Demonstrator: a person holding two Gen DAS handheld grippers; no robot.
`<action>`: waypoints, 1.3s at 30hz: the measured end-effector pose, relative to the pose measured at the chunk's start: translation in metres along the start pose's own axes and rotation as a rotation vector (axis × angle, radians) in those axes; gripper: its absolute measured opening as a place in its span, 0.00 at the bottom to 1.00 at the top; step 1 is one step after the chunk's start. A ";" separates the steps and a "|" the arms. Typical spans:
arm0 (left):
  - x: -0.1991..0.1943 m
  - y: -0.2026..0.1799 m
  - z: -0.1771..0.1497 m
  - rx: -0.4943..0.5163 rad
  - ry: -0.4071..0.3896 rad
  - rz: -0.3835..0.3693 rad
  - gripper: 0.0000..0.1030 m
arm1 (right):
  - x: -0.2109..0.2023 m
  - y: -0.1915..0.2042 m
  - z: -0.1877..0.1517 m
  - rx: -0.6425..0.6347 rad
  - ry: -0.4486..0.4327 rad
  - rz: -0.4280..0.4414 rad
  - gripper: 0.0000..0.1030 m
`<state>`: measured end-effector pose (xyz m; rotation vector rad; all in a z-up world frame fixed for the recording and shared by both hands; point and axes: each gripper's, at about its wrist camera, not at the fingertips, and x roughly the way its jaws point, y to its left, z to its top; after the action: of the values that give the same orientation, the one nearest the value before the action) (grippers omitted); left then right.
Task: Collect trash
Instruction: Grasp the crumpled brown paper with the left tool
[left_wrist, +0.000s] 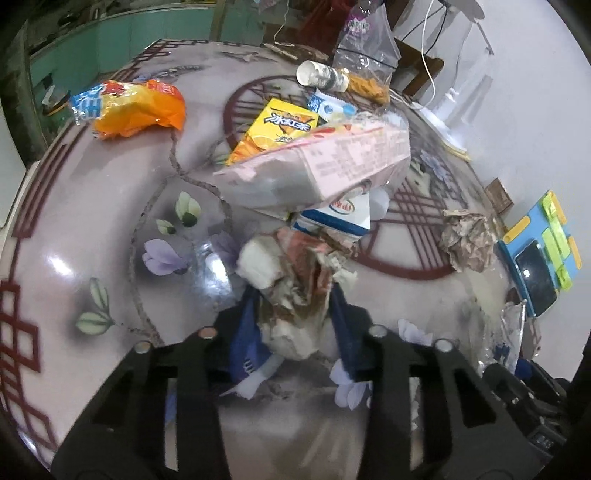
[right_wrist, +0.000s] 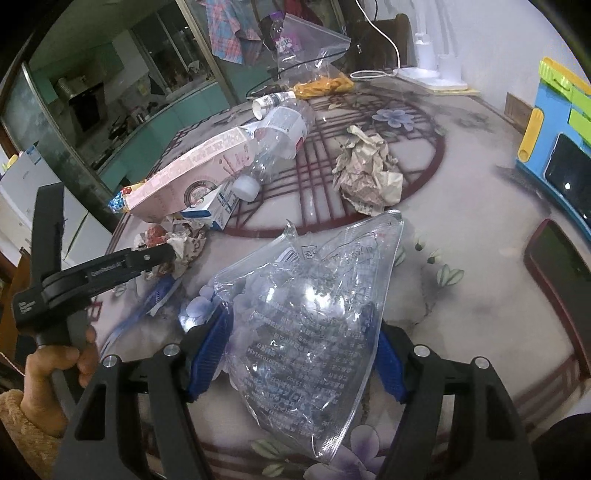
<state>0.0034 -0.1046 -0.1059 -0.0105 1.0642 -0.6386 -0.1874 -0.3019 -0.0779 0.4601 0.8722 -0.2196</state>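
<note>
Trash gathered on the patterned table (left_wrist: 110, 229)

The left gripper (left_wrist: 295, 314) pinched a crumpled paper wad (left_wrist: 291, 288) near the pink box (left_wrist: 332, 162); the right gripper (right_wrist: 303, 354) clamped a clear plastic bag (right_wrist: 306, 317) between its blue fingers (right_wrist: 207, 354).

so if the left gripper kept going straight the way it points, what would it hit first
The left gripper, already shut on a crumpled wrapper, would probably push it into the blue-and-white carton just ahead, under the pink box. Depth is hard to judge.

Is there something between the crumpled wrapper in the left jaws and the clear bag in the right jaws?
Nothing visible: between the crumpled wrapper, gripped by the left gripper, and the clear bag held by the right gripper lies only bare table.
</note>
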 end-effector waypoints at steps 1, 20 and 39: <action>-0.003 0.002 -0.001 -0.007 -0.002 -0.007 0.33 | -0.001 0.001 0.000 -0.004 -0.005 -0.004 0.67; -0.107 0.025 -0.003 0.002 -0.253 0.013 0.28 | -0.013 0.022 -0.007 -0.117 -0.044 -0.081 0.67; -0.155 0.072 -0.009 -0.046 -0.381 0.122 0.28 | -0.015 0.072 0.000 -0.217 -0.064 -0.032 0.67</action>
<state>-0.0194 0.0331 -0.0066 -0.1032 0.7046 -0.4775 -0.1703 -0.2389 -0.0442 0.2360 0.8302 -0.1654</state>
